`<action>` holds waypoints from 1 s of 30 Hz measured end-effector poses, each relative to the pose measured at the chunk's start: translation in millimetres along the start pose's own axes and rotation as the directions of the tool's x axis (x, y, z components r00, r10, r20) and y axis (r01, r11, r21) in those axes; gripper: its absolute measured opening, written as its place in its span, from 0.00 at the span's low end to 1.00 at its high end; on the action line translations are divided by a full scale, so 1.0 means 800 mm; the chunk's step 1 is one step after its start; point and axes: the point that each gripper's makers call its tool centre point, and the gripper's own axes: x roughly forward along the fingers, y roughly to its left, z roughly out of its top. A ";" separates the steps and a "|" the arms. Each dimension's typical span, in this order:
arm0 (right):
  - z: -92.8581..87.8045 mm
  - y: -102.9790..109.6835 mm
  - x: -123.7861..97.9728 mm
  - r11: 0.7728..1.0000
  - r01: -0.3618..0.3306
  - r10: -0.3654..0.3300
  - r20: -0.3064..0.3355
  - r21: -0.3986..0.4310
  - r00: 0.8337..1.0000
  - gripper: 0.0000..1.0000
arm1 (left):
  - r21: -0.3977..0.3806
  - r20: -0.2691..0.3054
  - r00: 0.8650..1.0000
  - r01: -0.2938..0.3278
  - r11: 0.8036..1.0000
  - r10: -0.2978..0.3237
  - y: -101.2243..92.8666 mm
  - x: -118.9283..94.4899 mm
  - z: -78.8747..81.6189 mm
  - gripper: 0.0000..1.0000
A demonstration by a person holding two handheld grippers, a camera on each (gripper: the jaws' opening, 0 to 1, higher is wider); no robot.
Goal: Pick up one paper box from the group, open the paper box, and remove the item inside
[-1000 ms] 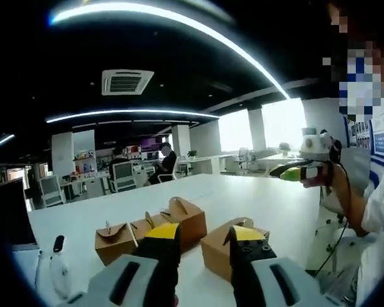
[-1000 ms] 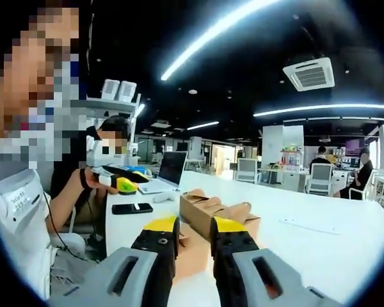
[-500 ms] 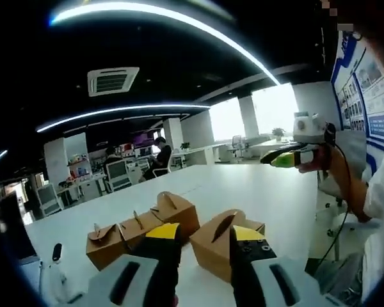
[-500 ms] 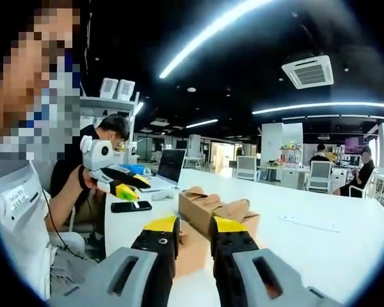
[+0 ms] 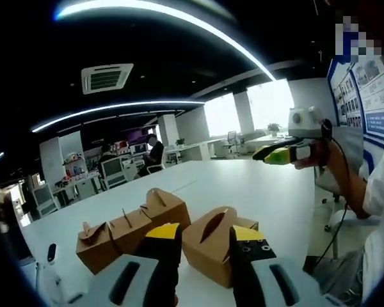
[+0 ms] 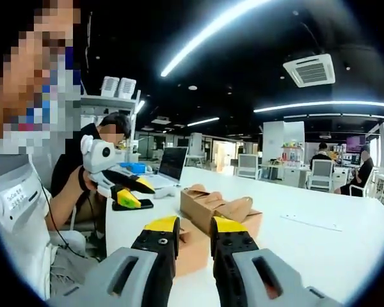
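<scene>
Open office, long white table [image 5: 256, 192]. Left gripper [image 5: 203, 238] low at 6 o'clock, jaws apart, empty. Just past the tips, nearest paper box [image 5: 214, 246], closed; row of paper boxes [image 5: 128, 227] at 10 o'clock. Right gripper [image 6: 193, 231] narrowly parted, empty, above the boxes. Laptop [image 6: 168, 169] at 11 o'clock, far.

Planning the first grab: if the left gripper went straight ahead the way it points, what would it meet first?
Most likely the nearest paper box, which sits on the white table just beyond the left gripper and between its open jaws. Depth is hard to judge through the fisheye.
</scene>
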 end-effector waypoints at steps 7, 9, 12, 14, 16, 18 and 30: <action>-0.003 0.003 0.003 1.000 -0.007 0.007 -0.006 0.001 1.000 0.21 | 0.044 -0.035 0.999 -0.023 0.999 0.024 -0.003 0.008 -0.008 0.31; -0.003 0.004 0.003 1.000 -0.008 0.008 -0.006 0.001 1.000 0.21 | 0.047 -0.038 0.999 -0.019 0.999 0.021 -0.005 0.009 -0.009 0.31; -0.004 0.004 0.003 1.000 -0.009 0.009 -0.008 0.002 1.000 0.21 | 0.055 -0.046 0.999 -0.016 0.998 0.019 -0.009 0.014 -0.011 0.31; -0.004 0.004 0.003 1.000 -0.009 0.009 -0.008 0.003 1.000 0.21 | 0.063 -0.052 0.998 -0.022 0.998 0.026 -0.009 0.015 -0.012 0.31; -0.005 0.004 0.003 1.000 -0.010 0.010 -0.009 0.003 1.000 0.21 | 0.067 -0.055 0.998 -0.023 0.997 0.027 -0.009 0.016 -0.013 0.31; -0.005 0.004 0.003 1.000 -0.011 0.011 -0.010 0.003 1.000 0.21 | 0.066 -0.055 0.998 -0.019 0.998 0.022 -0.011 0.017 -0.013 0.31; -0.006 0.005 0.004 1.000 -0.013 0.013 -0.013 0.004 1.000 0.21 | 0.105 -0.080 0.996 -0.022 0.994 0.031 -0.017 0.025 -0.019 0.32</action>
